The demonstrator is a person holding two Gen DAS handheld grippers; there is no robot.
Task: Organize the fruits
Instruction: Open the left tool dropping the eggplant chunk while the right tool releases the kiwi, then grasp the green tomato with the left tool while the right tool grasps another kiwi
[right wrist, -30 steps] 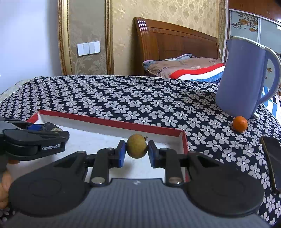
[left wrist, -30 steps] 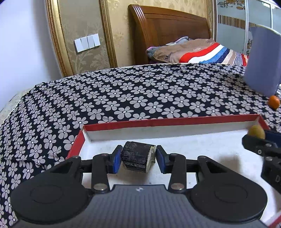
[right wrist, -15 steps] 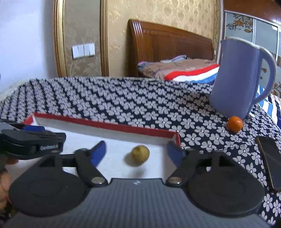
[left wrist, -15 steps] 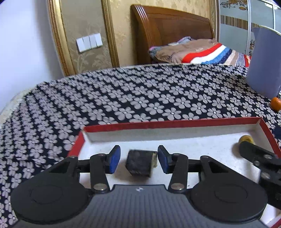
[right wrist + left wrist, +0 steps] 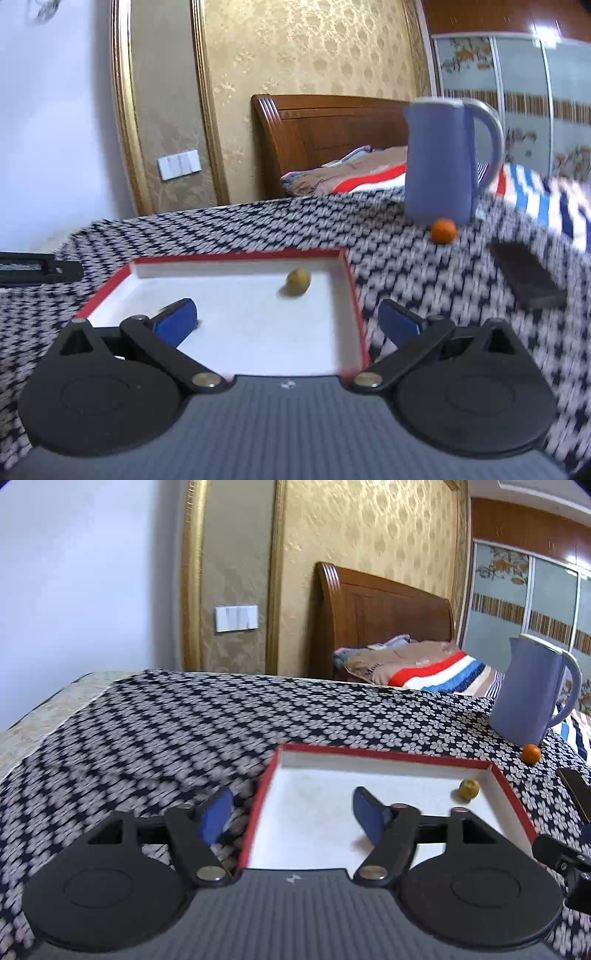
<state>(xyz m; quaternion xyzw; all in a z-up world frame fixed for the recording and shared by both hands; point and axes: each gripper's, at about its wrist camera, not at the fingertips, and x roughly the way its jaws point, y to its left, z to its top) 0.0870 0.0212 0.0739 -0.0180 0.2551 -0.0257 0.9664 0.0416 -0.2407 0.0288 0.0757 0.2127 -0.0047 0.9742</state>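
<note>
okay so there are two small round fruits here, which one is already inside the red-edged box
The yellowish-green fruit, lying on the white floor of the box near its far right corner. The orange fruit sits outside on the flowered cloth, in front of the blue jug.

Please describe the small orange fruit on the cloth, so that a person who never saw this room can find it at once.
Find the tall blue pitcher standing on the black cloth with white flowers. The small orange fruit lies on the cloth at its foot, outside the red-rimmed tray. Unlike the yellow-green fruit in the tray, it is bright orange.
</note>
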